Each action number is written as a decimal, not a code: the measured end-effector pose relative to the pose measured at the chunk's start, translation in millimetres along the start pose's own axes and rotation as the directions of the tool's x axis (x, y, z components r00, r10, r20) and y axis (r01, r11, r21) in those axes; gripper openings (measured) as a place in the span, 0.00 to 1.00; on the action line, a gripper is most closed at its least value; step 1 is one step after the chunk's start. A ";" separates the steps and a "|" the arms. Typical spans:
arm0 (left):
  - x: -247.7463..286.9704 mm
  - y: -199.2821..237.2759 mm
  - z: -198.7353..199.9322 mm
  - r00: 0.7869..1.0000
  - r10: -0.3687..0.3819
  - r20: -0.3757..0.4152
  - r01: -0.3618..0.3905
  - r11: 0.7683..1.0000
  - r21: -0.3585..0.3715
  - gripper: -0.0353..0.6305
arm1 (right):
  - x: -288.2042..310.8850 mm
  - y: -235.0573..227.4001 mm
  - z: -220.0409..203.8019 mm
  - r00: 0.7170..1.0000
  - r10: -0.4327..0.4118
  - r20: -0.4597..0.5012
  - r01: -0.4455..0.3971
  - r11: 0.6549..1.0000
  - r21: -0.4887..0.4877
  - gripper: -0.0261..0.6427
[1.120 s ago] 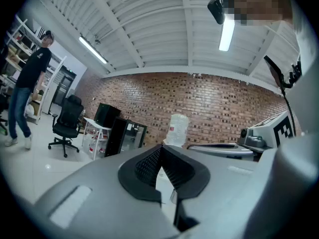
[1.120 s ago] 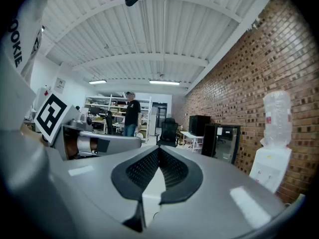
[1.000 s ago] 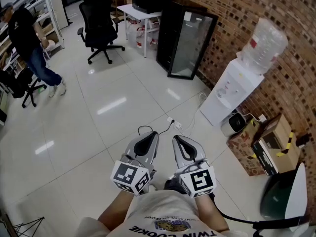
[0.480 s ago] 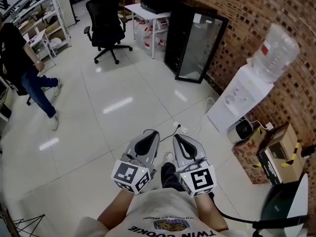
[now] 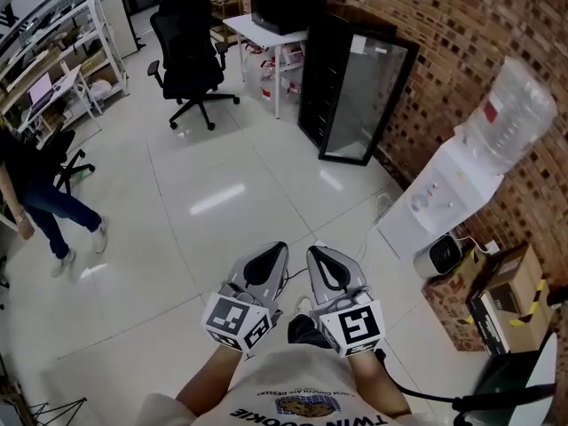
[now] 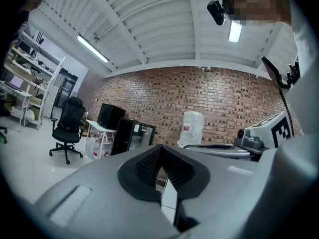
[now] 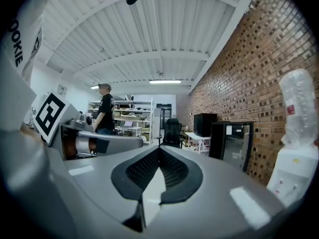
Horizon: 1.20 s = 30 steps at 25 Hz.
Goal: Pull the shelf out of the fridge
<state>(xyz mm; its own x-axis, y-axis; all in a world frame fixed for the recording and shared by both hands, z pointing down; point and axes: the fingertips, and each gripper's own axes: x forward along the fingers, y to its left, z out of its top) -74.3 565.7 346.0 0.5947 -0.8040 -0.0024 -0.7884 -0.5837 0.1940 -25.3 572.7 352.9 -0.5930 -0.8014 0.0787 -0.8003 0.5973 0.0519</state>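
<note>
The fridge (image 5: 355,87) is a black cabinet with a glass door, standing shut against the brick wall at the far right of the room; its shelf is not visible. It also shows small in the left gripper view as the fridge (image 6: 132,136) and in the right gripper view as the fridge (image 7: 232,141). Both grippers are held close to my chest, far from it. My left gripper (image 5: 273,257) is shut and empty. My right gripper (image 5: 319,257) is beside it, jaws together with nothing between them.
A water dispenser (image 5: 461,176) stands right of the fridge, with cardboard boxes (image 5: 484,295) beyond it. A white table (image 5: 266,34) and a black office chair (image 5: 191,51) lie left of the fridge. A person (image 5: 40,193) walks at the far left. A cable (image 5: 373,211) lies on the tiled floor.
My head view has shifted forward, so the fridge and dispenser sit lower and nearer. The person at the left has walked toward the near left. Both grippers stay together and shut.
</note>
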 end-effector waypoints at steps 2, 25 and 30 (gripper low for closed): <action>24.5 6.9 4.1 1.000 -0.001 0.001 0.001 1.000 0.000 0.05 | 13.8 -21.3 4.0 1.000 -0.006 -0.012 0.006 1.000 -0.006 0.05; 191.7 48.3 19.4 0.998 0.004 -0.055 -0.004 1.000 0.010 0.05 | 109.6 -163.8 4.7 0.999 0.046 0.003 -0.046 0.998 0.035 0.05; 198.5 62.5 23.2 0.999 0.029 -0.045 -0.028 0.999 0.025 0.05 | 123.0 -167.5 -0.4 0.998 0.062 -0.006 -0.062 0.997 0.040 0.05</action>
<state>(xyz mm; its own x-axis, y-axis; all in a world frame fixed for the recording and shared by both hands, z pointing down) -9.1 367.0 335.0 0.5779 -0.8147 0.0479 -0.8085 -0.5636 0.1692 35.9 374.1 354.3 -0.6409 -0.7626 0.0875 -0.7651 0.6438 0.0070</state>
